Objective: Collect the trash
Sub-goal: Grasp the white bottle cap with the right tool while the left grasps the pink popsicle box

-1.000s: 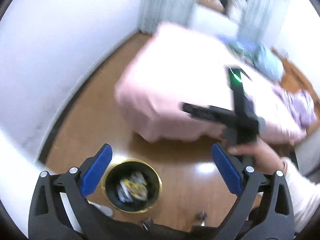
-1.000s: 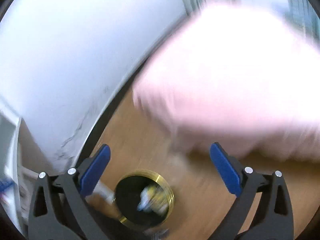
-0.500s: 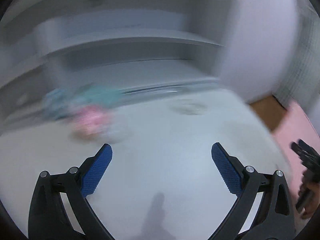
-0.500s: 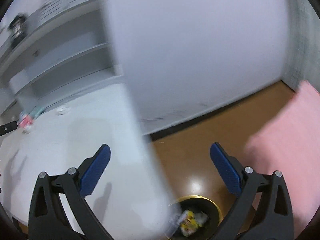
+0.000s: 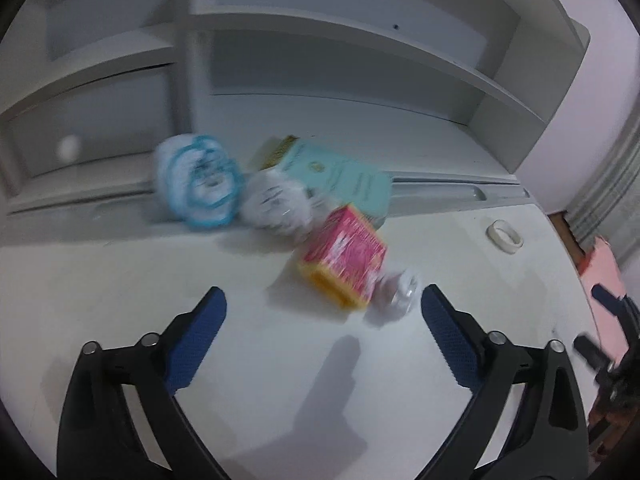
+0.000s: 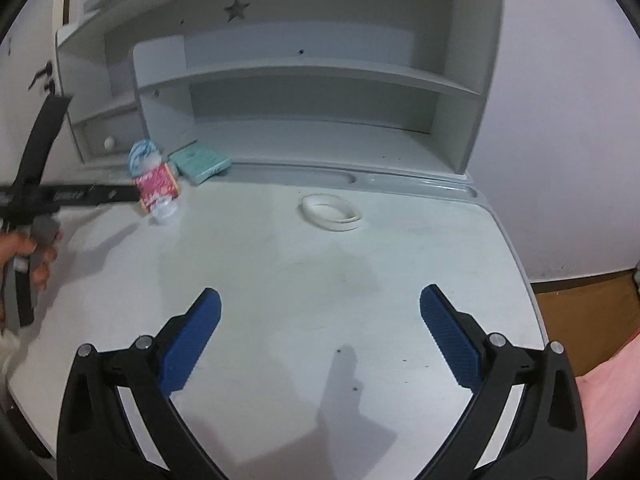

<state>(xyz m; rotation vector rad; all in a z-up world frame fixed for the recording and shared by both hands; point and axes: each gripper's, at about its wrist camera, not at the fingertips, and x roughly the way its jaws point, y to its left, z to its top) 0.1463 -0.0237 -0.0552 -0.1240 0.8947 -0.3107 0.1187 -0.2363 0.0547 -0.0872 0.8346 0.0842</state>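
Trash lies on a white desk [image 5: 120, 280]: a pink and yellow box [image 5: 344, 256], a crumpled clear wrapper [image 5: 398, 290] next to it, a white crumpled bag [image 5: 276, 200], a blue and white wrapper [image 5: 198, 182] and a teal box [image 5: 340, 176]. My left gripper [image 5: 322, 332] is open and empty, just short of the pink box. My right gripper [image 6: 320, 332] is open and empty over the desk's middle. The pink box [image 6: 157, 185] and teal box [image 6: 200, 165] show far left in the right wrist view.
A white tape ring [image 6: 331, 208] lies on the desk [image 6: 400, 264], also seen in the left wrist view [image 5: 505, 236]. White shelves [image 6: 320, 76] stand at the back. Wood floor [image 6: 580, 316] and a pink bed edge [image 5: 604, 268] lie to the right.
Both grippers swung away from the black bin on the floor and the pink bed, up to the white desk. The trash pile came into view. Both stayed open.
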